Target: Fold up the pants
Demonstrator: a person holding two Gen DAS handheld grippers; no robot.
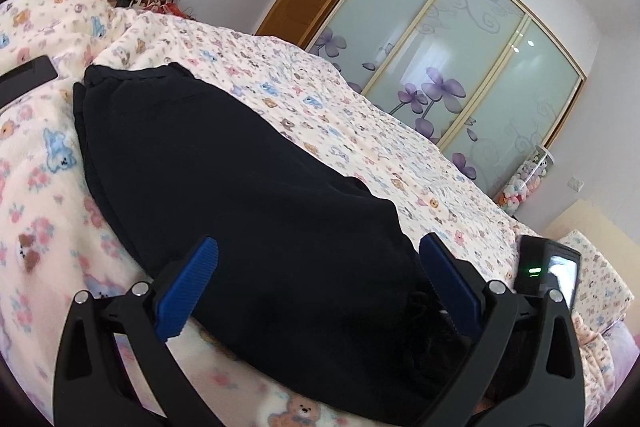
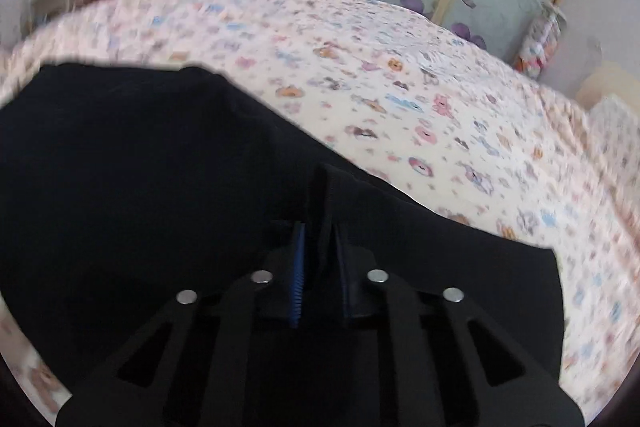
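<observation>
Lying dark and limp across the bear-print blanket [image 1: 360, 131] of the bed: black pants [image 1: 224, 179], soft, light, likely sagging wherever unsupported. Best taken at a hem or folded edge, several layers pinched at once. Right tool [image 2: 318, 267] clamping together on a raised ridge of the pants' cloth. Left tool [image 1: 316, 291] standing wide apart over the pants' near end, blue pads [image 1: 188, 287] gripping nothing. Beyond the pants, blanket spreading plush and yielding; past that, a frosted wardrobe [image 1: 460, 67] with purple flowers. Left of the pants, a dark phone [image 1: 28, 75] resting.
</observation>
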